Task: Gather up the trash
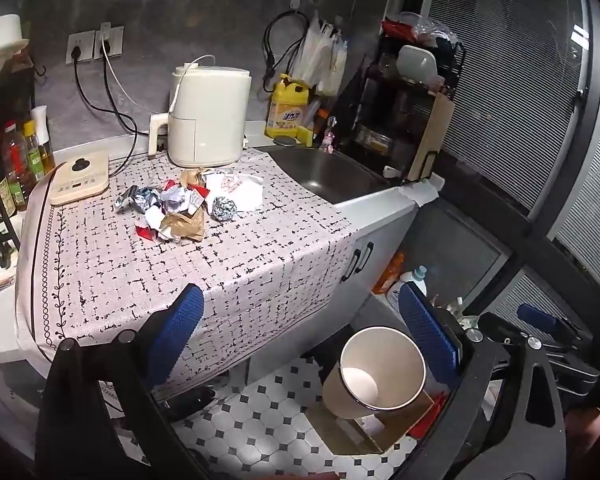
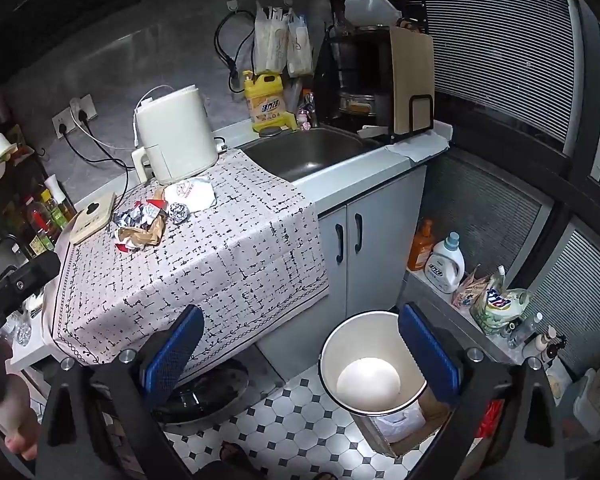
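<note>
Jaws wide apart on both sides, nothing between the blue pads. The left gripper [image 1: 300, 332] hangs off the front edge of the worktop [image 1: 236, 264], out over the tiled floor [image 1: 276, 420], and the right gripper [image 2: 300, 340] sits in much the same spot, its right pad just beside the rim of the paper cup [image 2: 374, 364].

That cup is open-mouthed and tilted, and in the left wrist view it [image 1: 376, 372] rests on the edge of a cardboard box [image 1: 364, 428] down on the floor, near the cabinet doors [image 2: 350, 240].

Up on the patterned cloth the trash pile [image 1: 180, 208] lies toward the back of the worktop, well apart from both grippers: crumpled foil, a foil ball [image 1: 224, 208], brown paper, red scraps and a white printed wrapper [image 1: 240, 192]. It sits just in front of the cream air fryer [image 1: 208, 116]. A flat cream scale-like device [image 1: 82, 178] is at the back left corner, and the sink [image 1: 332, 172] is off the right edge of the cloth. Yellow detergent bottle [image 1: 288, 108] stands behind the sink.
</note>
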Motion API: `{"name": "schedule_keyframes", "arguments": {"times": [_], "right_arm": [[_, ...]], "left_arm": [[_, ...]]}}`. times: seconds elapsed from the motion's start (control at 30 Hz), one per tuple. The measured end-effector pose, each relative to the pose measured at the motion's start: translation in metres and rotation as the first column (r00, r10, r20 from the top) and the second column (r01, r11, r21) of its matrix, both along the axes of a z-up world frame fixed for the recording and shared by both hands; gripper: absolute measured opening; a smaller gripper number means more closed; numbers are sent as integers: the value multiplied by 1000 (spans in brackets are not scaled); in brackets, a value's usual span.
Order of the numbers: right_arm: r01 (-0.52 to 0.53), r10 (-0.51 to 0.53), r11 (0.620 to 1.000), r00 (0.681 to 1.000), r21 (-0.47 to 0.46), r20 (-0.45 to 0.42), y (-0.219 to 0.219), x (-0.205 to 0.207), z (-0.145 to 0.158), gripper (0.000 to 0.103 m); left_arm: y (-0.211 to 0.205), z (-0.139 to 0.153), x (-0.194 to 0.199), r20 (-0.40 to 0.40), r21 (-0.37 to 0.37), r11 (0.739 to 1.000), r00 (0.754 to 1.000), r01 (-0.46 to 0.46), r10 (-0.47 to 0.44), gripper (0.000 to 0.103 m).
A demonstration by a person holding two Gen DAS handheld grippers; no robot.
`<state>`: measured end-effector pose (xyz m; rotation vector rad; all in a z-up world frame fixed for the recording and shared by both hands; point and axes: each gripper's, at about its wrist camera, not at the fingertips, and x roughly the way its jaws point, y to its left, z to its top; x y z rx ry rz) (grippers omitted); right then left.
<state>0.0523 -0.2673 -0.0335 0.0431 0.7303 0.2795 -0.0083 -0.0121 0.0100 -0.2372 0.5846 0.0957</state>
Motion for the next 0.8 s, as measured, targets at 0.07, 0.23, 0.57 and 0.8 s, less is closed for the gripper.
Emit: {"name": "schedule_keyframes", "arguments": {"times": [0.07, 0.23, 0.57, 0.8], "right_arm": [[-8, 8, 1000, 1000, -18, 5, 3, -2, 2, 95], [-19, 20, 1000, 1000, -19, 13, 8, 2, 5, 95], [-38, 38, 999, 999, -19, 23, 13, 7, 9, 95], [-53, 53, 999, 998, -11, 20, 12, 8, 11, 95]], "left_arm": [[-1, 0, 0, 1, 2, 1000, 1000, -2, 2, 97], [0, 1, -1, 3, 5, 1000, 1000, -11, 11, 97], [7, 5, 1, 12, -8, 1000, 1000, -27, 27, 97], [10, 8, 0, 18, -8, 999, 999, -35, 36, 97]]}}
